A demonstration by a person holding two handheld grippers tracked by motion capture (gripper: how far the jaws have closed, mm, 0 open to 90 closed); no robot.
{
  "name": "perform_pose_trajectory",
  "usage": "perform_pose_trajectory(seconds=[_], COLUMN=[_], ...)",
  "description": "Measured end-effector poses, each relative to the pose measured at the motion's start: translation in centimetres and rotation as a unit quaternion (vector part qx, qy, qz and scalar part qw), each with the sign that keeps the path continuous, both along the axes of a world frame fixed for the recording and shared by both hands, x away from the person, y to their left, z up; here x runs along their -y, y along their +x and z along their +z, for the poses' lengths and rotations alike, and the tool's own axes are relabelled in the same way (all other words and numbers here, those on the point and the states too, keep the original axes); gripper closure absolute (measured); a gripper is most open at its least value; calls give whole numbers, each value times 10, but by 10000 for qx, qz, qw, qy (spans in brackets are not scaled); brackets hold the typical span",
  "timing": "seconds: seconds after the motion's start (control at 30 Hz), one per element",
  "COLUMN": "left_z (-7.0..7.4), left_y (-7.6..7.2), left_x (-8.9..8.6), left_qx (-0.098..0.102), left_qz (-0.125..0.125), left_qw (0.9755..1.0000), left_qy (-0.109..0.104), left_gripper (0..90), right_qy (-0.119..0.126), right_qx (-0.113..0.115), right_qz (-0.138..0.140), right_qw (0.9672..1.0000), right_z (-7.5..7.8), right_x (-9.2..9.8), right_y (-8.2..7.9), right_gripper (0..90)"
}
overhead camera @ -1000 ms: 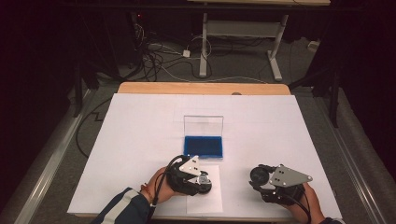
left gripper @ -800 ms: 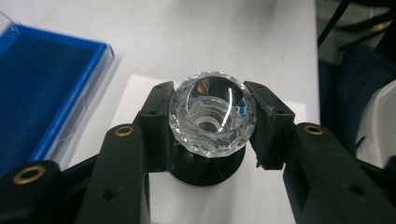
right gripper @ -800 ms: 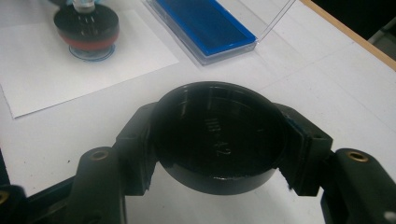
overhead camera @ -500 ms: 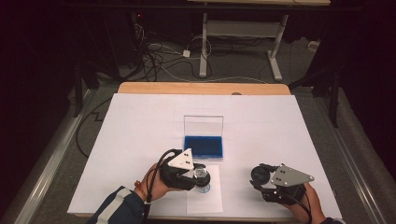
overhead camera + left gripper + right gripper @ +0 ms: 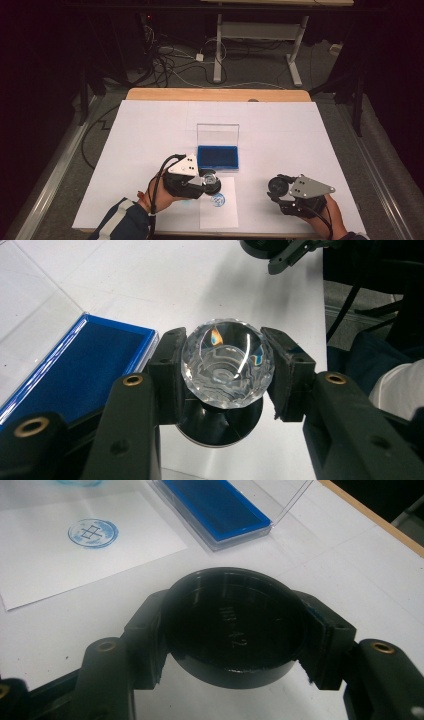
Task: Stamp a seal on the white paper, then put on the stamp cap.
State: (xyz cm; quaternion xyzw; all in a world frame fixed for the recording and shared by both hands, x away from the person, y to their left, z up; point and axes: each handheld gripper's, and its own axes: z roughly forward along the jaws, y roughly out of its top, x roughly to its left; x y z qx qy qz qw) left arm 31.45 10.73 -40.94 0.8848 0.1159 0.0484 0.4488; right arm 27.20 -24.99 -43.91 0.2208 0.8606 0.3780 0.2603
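My left gripper (image 5: 210, 181) is shut on a stamp (image 5: 227, 362) with a faceted clear crystal knob and a black base. It hovers just above the table, between the blue ink pad (image 5: 217, 156) and a white paper sheet (image 5: 218, 215). A round blue stamp mark (image 5: 217, 200) lies on that sheet, just in front of the stamp. My right gripper (image 5: 277, 189), at the front right, is shut on a round black cap (image 5: 232, 625), held low over the table. The ink pad (image 5: 215, 505) sits in a clear case with its lid standing open.
A large white sheet (image 5: 300, 135) covers the wooden table (image 5: 215, 94). A second faint blue smudge (image 5: 187, 202) lies near the paper's left edge. Beyond the table's far edge are cables and a desk frame (image 5: 255, 30) on the floor.
The left gripper pressed the stamp down on the paper half a second ago and has now lifted it back, leaving the blue mark uncovered. The right gripper has stayed put.
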Motion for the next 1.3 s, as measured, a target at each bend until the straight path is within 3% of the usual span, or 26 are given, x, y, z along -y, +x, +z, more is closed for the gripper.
perform_pose_trajectory(seconds=[0.27, 0.6, 1.0, 1.3], left_z=[4, 9, 15, 22], left_y=[1, 1, -1, 1], left_x=[-8, -13, -21, -17], left_qx=[77, 100, 152, 172], left_qz=[144, 100, 226, 122], left_qw=[9998, 9998, 9992, 9985], left_qy=[-82, -155, -301, -501], left_gripper=[541, 541, 541, 541], right_qy=[-12, -1, 1, 56], right_qx=[-11, 1, -22, -87], right_qz=[8, 21, 53, 147], right_qw=[10000, 10000, 10000, 9998], right_z=[-1, 0, -1, -2], right_x=[0, 1, -1, -13], right_y=[4, 3, 5, 12], right_gripper=[379, 379, 379, 379])
